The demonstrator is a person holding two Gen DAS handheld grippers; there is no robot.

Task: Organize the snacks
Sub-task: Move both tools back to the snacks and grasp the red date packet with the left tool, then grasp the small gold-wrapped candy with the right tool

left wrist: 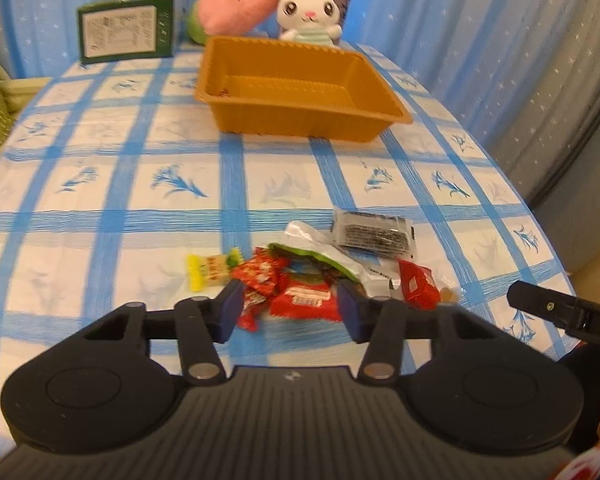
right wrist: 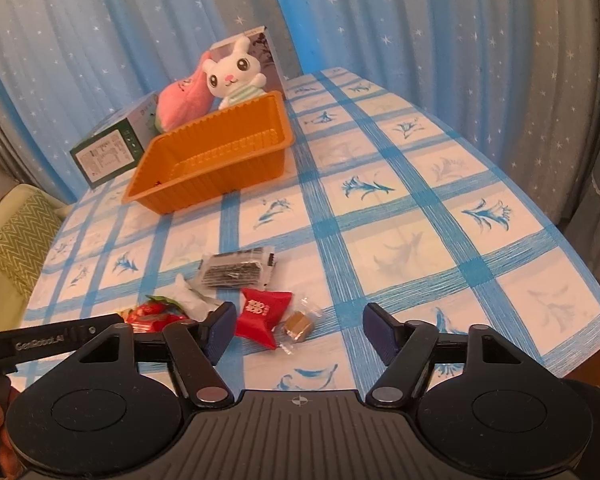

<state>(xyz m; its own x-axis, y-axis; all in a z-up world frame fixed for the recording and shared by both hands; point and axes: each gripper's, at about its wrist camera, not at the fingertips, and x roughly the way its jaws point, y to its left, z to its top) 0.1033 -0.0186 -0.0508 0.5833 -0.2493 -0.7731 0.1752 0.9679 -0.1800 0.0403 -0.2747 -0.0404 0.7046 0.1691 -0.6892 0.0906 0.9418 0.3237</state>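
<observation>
A pile of wrapped snacks lies near the table's front edge: a red packet (left wrist: 302, 300), small red candies (left wrist: 260, 274), a yellow-green candy (left wrist: 210, 270), a dark seaweed-like bar (left wrist: 374, 234), a white-green wrapper (left wrist: 332, 256). My left gripper (left wrist: 290, 312) is open, its jaws on either side of the red packet, just above it. In the right wrist view a red candy (right wrist: 264, 314) and a brown caramel (right wrist: 298, 324) lie just ahead of my right gripper (right wrist: 298, 330), which is open and empty. An empty orange tray (left wrist: 300, 116) (right wrist: 208, 184) stands farther back.
A green box (left wrist: 126, 30), a pink plush (left wrist: 236, 6) and a white bunny plush (left wrist: 310, 12) stand behind the tray. The table has a blue checked cloth (right wrist: 400, 240). Blue star curtains hang behind. A green cushion (right wrist: 16, 240) is at the left.
</observation>
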